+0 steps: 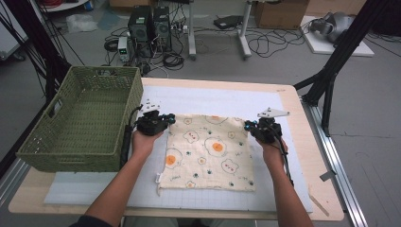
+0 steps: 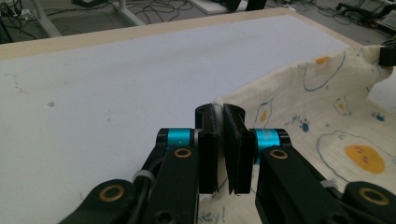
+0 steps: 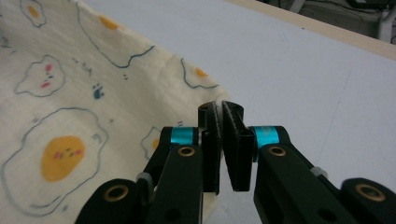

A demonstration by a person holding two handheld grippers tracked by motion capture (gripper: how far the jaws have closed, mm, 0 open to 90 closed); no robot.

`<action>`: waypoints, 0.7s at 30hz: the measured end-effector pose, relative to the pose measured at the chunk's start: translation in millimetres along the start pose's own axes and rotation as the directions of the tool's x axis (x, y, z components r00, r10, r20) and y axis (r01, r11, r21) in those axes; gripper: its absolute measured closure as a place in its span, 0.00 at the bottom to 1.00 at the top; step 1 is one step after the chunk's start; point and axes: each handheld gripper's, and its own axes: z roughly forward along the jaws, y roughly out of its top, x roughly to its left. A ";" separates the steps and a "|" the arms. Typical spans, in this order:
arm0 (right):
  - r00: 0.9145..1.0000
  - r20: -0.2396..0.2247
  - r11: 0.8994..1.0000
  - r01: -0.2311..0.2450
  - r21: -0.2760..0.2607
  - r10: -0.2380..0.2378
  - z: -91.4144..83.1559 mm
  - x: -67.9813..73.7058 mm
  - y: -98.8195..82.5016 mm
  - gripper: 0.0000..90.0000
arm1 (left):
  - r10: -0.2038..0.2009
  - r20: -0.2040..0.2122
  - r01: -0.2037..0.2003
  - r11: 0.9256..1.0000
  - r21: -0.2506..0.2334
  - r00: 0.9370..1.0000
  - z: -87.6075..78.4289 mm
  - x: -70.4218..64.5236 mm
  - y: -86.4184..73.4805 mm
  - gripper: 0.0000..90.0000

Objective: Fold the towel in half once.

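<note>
Cream cloth: a printed cloth with fried eggs, small bear faces and paw marks, spread in the lower middle of the high view on the white mat; its two far corners are lifted off the mat, its near edge lies flat toward the bottom of the frame.
Left gripper: left of centre in the high view, at the cloth's far left corner; the person's left hand holds it from below.
Left jaws: clenched on the cloth corner; in the left gripper view a thin fold of fabric shows pinched between the two black pads, and the rest of the cloth falls away to the right of that frame.
Right gripper: right of centre in the high view, at the cloth's far right corner, with its grey three-cornered plate just above it; the right hand grips it from below.
Right jaws: clenched on the other far corner; in the right gripper view the fabric edge sits between the pads, and the cloth spreads over the left half of that frame.
Counter: pale wood, its bare edge showing around the mat.
Green basket: woven, with a handle slot in its side, at the left of the high view, just beside the left gripper and apart from the cloth.
Floor behind: grey, with cables and black boxes along the top of the high view.
</note>
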 end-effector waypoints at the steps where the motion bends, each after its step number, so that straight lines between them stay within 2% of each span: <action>1: 1.000 -0.002 1.000 0.007 0.000 -0.007 -3.6 2.1 -2.2 0.96 | 0.008 0.003 -0.008 1.000 -0.002 1.000 -3.3 -2.2 -1.5 0.93; 4: 1.000 -0.010 1.000 0.015 -0.012 -0.015 -16.1 7.7 -12.2 0.96 | 0.035 0.021 -0.035 0.999 -0.004 0.999 -14.3 -10.2 -5.4 0.93; 6: 1.000 -0.013 1.000 0.019 -0.011 -0.019 -25.2 12.0 -19.2 0.96 | 0.055 0.035 -0.054 0.998 -0.030 0.998 -21.9 -17.6 -9.3 0.93; 10: 0.999 -0.021 0.999 0.031 -0.025 -0.032 -40.7 21.7 -31.9 0.96 | 0.075 0.065 -0.074 0.997 -0.027 0.995 -33.6 -30.0 -19.6 0.93; 13: 0.999 -0.028 0.999 0.034 -0.027 -0.035 -49.3 29.5 -41.5 0.95 | 0.087 0.070 -0.087 0.996 -0.013 0.994 -40.9 -36.2 -26.0 0.93; 15: 0.999 -0.028 0.999 0.045 -0.024 -0.045 -53.7 33.6 -47.6 0.95 | 0.075 0.077 -0.073 0.997 -0.020 0.994 -45.5 -39.0 -29.8 0.93; 21: 0.999 -0.037 0.999 0.039 -0.020 -0.039 -63.2 43.0 -64.0 0.95 | 0.077 0.092 -0.076 0.997 -0.017 0.993 -57.0 -48.0 -41.6 0.93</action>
